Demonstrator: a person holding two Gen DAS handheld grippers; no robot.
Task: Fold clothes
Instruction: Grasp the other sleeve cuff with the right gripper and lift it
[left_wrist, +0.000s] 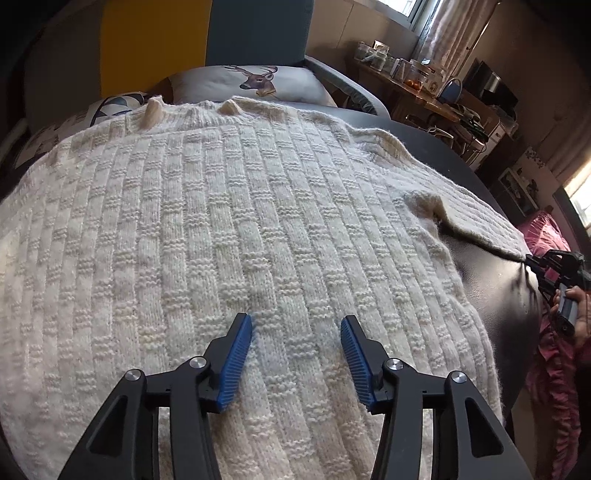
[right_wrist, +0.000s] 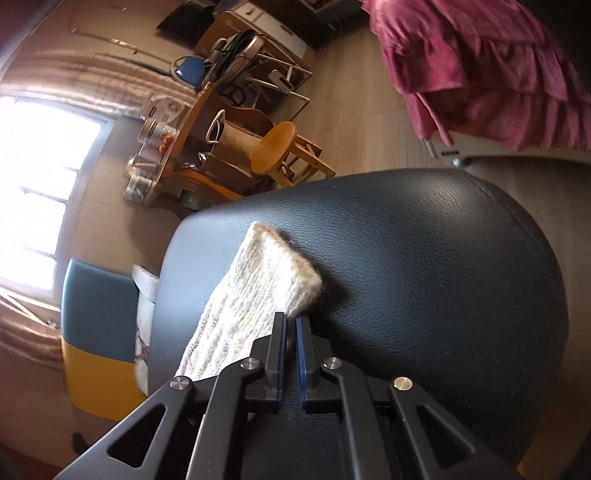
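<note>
A cream knitted sweater (left_wrist: 229, 229) lies spread flat on a dark leather surface (left_wrist: 495, 280). My left gripper (left_wrist: 296, 323) is open, its blue pads hovering just over the sweater's lower body. One sleeve (left_wrist: 476, 218) stretches out to the right. My right gripper (right_wrist: 290, 319) is shut on the edge of that sleeve's cuff (right_wrist: 266, 273), seen in the right wrist view lying on the dark leather (right_wrist: 424, 258). The right gripper also shows in the left wrist view (left_wrist: 532, 262) at the sleeve's end.
A deer-print pillow (left_wrist: 255, 83) and a patterned cushion (left_wrist: 114, 105) lie beyond the sweater's collar. A pink garment (right_wrist: 480, 66) hangs at the right. A cluttered wooden desk (left_wrist: 424, 96) and a round stool (right_wrist: 275, 147) stand past the leather surface.
</note>
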